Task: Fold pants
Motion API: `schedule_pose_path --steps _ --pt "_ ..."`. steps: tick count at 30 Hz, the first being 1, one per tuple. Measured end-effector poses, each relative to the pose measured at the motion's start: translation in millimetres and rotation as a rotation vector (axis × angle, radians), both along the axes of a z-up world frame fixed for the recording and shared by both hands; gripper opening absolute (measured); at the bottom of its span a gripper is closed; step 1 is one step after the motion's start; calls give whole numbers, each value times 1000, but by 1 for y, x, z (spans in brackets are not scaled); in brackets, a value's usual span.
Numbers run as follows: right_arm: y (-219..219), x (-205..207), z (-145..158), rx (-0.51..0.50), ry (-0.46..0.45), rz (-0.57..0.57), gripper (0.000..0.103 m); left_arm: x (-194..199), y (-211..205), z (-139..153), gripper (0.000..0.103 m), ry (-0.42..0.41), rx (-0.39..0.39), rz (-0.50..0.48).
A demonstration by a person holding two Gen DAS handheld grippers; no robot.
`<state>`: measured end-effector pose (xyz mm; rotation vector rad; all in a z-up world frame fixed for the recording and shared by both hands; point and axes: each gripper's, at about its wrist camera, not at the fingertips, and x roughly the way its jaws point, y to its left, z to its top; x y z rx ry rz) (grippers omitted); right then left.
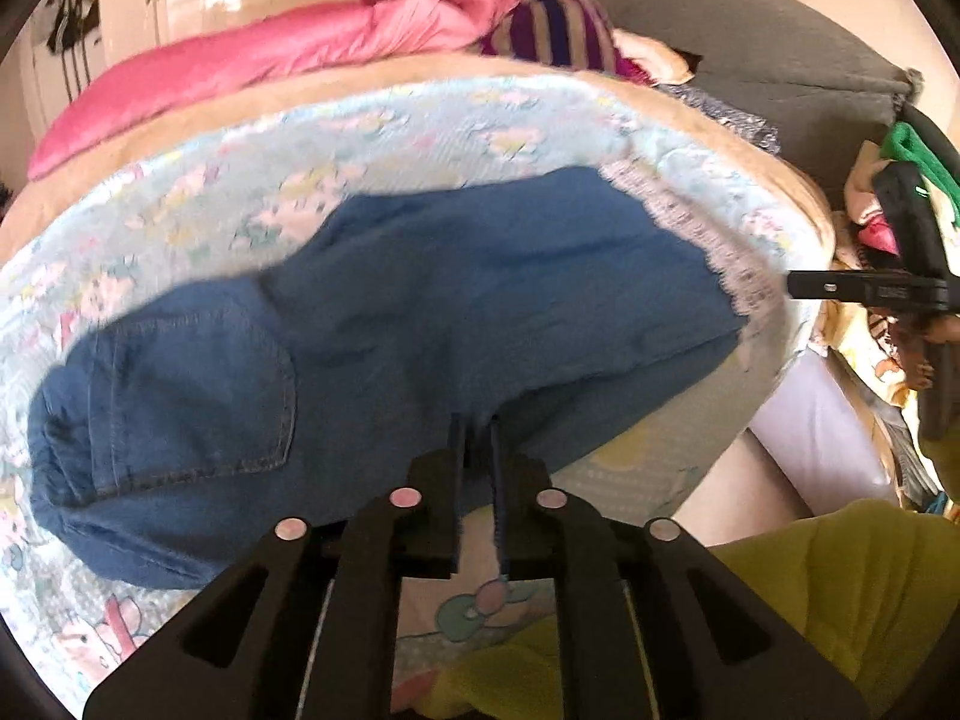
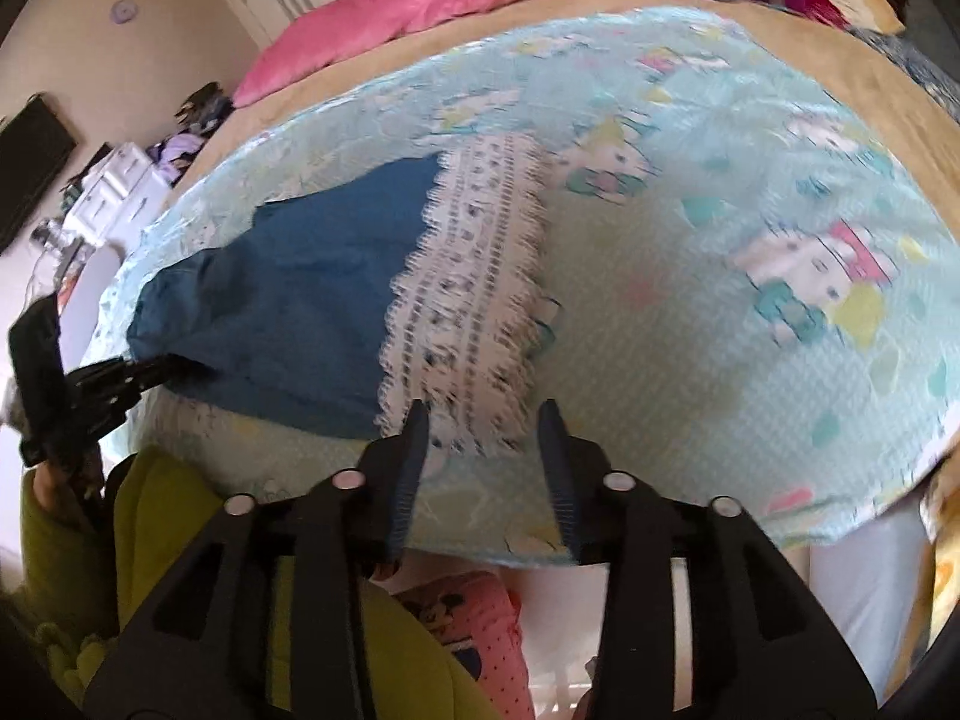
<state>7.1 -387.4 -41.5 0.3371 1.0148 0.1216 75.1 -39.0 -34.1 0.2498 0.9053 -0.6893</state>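
Black fingers of the left claw [image 1: 478, 438] stand nearly clenched right at the near edge of the pants [image 1: 384, 324], around mid-leg; whether a sliver of denim is pinched between them I cannot tell, since the tips meet the cloth edge in blur. Just beyond the pants' lace-trimmed hem [image 2: 468, 300] on its near side, the right claw [image 2: 483, 426] hangs released, its jaws parted with nothing between them and the hem edge just ahead of the tips. Blue denim pants lie flat on the pale printed quilt [image 2: 750, 168] that covers the bed, waistband and back pocket [image 1: 198, 396] at the far end from the hem. Judging by the single leg-width outline, the legs look already laid one over the other; folding the length, hem toward waistband, appears still to come. Past the pants, a pink duvet [image 1: 252, 60] is bunched at the bed's far side.
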Motion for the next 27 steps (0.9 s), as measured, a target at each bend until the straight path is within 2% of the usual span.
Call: schedule_pose_path --steps 1,4,5,7,8,10,11,14,19,21,23,24,25,26,27 --pt "1 5 -4 3 9 1 43 -2 -5 2 12 -13 10 -16" --pt "-1 16 -18 29 41 -4 42 -5 -25 3 12 -41 40 -66" --pt "-1 19 -24 65 49 3 32 -5 -30 2 12 -45 50 -77" --pt "-1 18 -28 71 53 11 15 -2 -41 -7 12 -40 92 -83" --pt "0 17 -28 76 47 13 11 0 -46 -13 4 -31 117 -85" --pt "-4 12 -22 94 36 17 9 1 -52 -25 2 -5 176 -97" --pt "-5 9 -17 81 28 26 8 -2 -51 -27 2 5 181 -109" --pt "-4 6 -22 71 50 49 7 -6 -39 -20 2 22 134 -123" --pt "-1 8 -35 64 78 58 10 -5 -28 -34 2 79 151 -115" --pt "-2 8 -31 58 101 76 16 -10 -25 -32 2 77 137 -118" --pt "-7 5 -23 49 82 76 33 -10 -11 -25 4 99 59 -101" --pt "-12 5 -17 43 62 68 36 -9 1 -17 6 105 4 -75" --pt "-16 6 -13 38 44 58 36 -8 14 -9 21 97 -45 -41" --pt "-23 11 -6 33 14 41 37 -6 26 -3 46 88 -79 -7" --pt "-28 16 -2 32 -3 27 38 0 46 6 58 62 -114 63"
